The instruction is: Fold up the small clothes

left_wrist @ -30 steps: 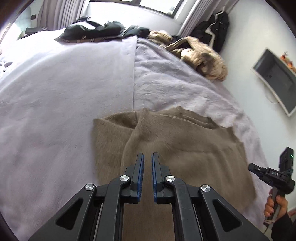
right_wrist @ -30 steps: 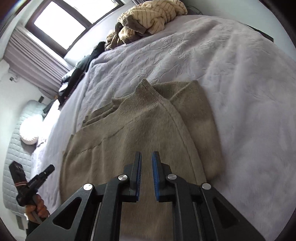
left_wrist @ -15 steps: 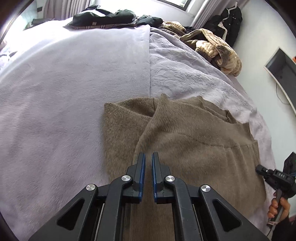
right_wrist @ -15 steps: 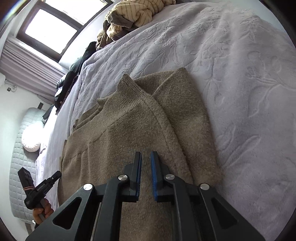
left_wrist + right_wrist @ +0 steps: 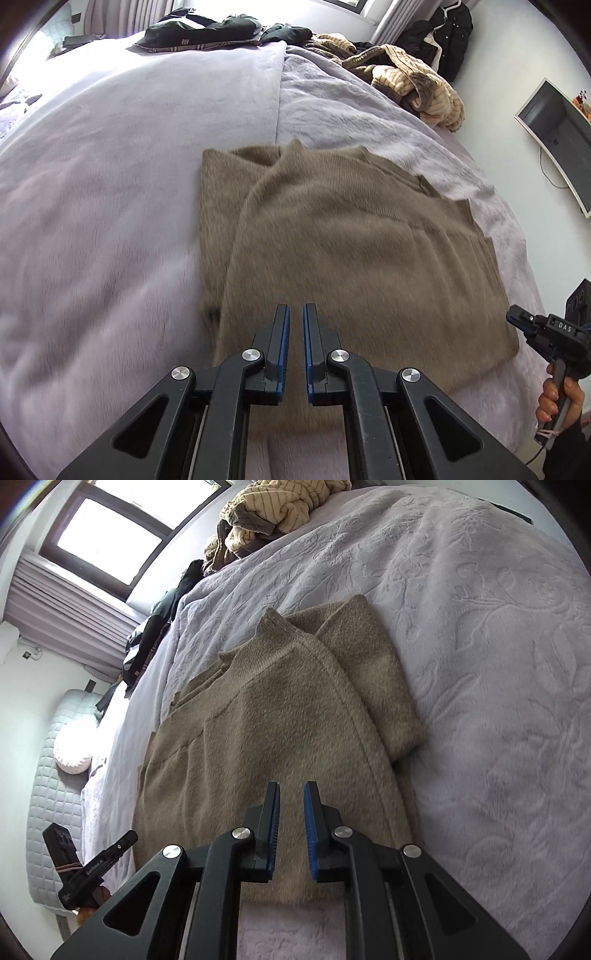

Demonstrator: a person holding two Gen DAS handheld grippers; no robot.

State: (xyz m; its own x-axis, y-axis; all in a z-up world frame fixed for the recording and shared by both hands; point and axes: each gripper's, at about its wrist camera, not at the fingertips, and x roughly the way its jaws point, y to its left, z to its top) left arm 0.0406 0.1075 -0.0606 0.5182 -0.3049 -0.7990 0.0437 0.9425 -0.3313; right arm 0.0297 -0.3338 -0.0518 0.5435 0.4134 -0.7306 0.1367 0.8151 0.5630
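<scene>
Sweater point(image 5: 347, 236) just beyond left tool point(image 5: 294, 314)

1. Daylight came from a window point(image 5: 107, 542), which was blown out to white in the right wrist view.
2. The upper left corner of the left wrist view was also overexposed, washing out the bedspread point(image 5: 110, 155) there.
3. Both views were bright and evenly lit, with soft shadows.
4. The sweater point(image 5: 351, 251) looked smeared by motion blur in the left wrist view.
5. Fisheye distortion bent the edges, with dark vignetting in the corners.
</scene>
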